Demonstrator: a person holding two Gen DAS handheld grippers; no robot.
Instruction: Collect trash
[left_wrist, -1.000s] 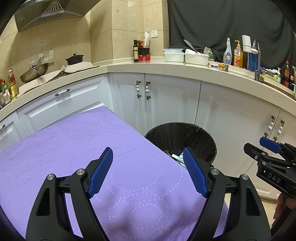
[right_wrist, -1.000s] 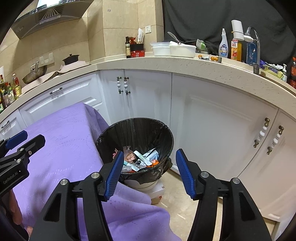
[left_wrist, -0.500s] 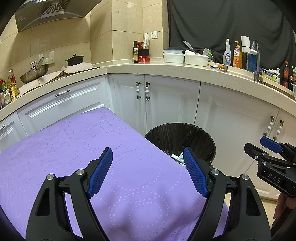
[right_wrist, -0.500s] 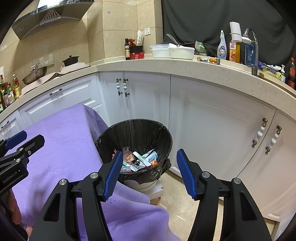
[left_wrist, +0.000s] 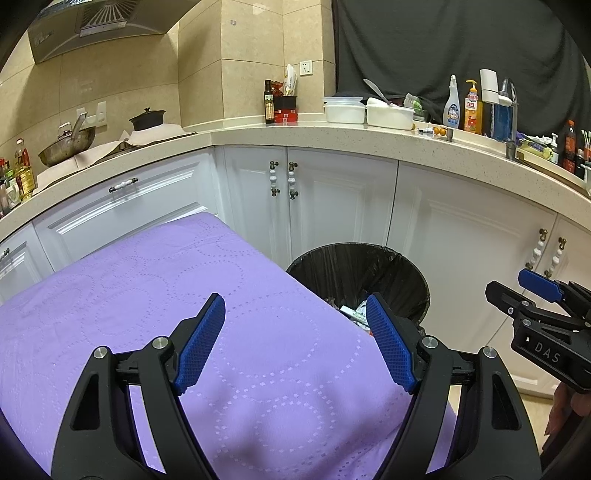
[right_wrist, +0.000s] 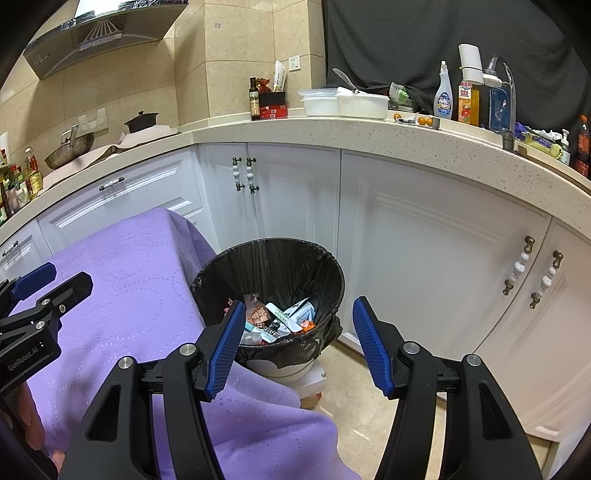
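- Purple embossed cloth covering the table (left_wrist: 155, 295) lies bare under my left gripper (left_wrist: 293, 339); its blue ribbed jaws stand wide apart with nothing between them.
- My right gripper (right_wrist: 299, 345) hangs off the table's corner, jaws equally spread and empty, pointing at the round bin lined with a black plastic bag (right_wrist: 325, 266).
- Crumpled wrappers and packets (right_wrist: 280, 319) sit in the bottom of that bin, just beside the draped cloth edge; I see no loose trash on the cloth in either view.
- Judging by this, collecting looks close to finished, though pieces may lie outside both views.
- Risks as I see them: a low jaw could snag the hanging cloth and drag it; a nudge to the bin, which stands on a white base (right_wrist: 284, 373), might tip it; my two grippers are near each other and could knock together.
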